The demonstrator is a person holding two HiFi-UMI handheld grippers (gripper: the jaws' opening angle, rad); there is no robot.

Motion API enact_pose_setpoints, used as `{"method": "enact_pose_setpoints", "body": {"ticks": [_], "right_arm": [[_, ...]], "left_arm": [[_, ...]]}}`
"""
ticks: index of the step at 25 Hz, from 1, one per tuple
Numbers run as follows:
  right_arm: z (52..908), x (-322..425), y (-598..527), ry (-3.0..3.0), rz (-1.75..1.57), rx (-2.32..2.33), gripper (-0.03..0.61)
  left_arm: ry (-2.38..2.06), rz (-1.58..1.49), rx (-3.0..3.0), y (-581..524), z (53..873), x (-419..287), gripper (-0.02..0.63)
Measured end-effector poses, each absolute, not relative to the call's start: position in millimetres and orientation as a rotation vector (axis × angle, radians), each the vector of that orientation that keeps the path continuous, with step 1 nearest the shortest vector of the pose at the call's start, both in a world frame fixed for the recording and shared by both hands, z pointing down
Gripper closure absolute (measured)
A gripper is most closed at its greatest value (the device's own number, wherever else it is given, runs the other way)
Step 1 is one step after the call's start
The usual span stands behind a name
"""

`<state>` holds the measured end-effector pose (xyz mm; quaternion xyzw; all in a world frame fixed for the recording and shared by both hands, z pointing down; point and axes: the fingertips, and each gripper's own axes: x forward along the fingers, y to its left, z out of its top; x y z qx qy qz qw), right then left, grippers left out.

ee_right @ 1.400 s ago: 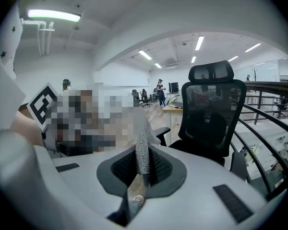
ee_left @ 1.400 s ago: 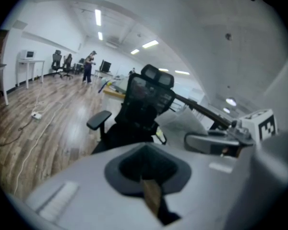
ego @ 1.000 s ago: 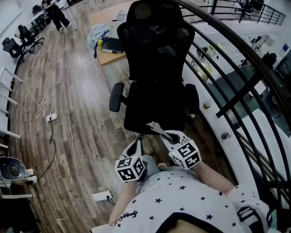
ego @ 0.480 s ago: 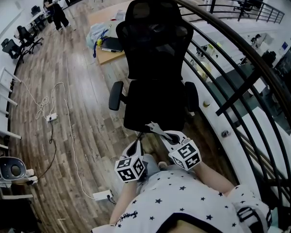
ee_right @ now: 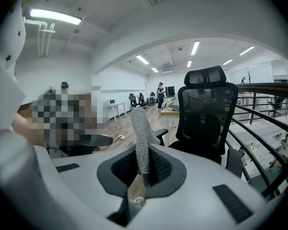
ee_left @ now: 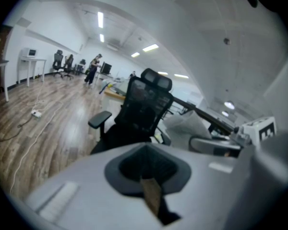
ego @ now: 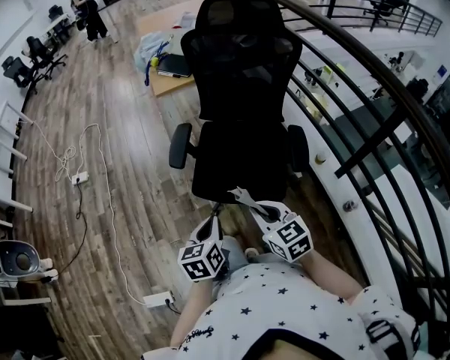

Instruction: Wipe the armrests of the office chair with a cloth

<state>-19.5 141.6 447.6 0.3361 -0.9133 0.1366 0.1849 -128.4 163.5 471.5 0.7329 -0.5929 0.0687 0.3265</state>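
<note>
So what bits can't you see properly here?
- The office chair: its base and wheels are mostly hidden under its seat in the head view.
- The cloth in the right gripper: edge-on in the right gripper view and tiny in the head view, so its size is unclear.
- The armrests: too small to show any dust.
- Things on the desk: small, and partly behind the backrest.

The lower end of the cloth [ee_right: 141, 138] is hidden inside the right gripper [ee_right: 140, 175].

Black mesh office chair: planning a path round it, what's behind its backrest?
A light wooden desk carrying a dark laptop; the black mesh backrest hides the desk's remainder.
</note>
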Motion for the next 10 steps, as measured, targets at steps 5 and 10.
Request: {"method": "enact_pose_setpoints", "body": {"ticks": [5, 10], "right_arm": [[448.5, -18.8, 138.5, -2.573, 0.382, 0.953, 0.554], [449.6, -20.4, 134.3, -2.57, 0.38, 0.946, 0.554]], "left_arm": [[-1.554, 0.181, 1.918, 162.1, 472.2, -129.8, 0.606], [-1.551, 0.181, 1.912, 158.0, 473.6, -130.1, 0.606]]}}
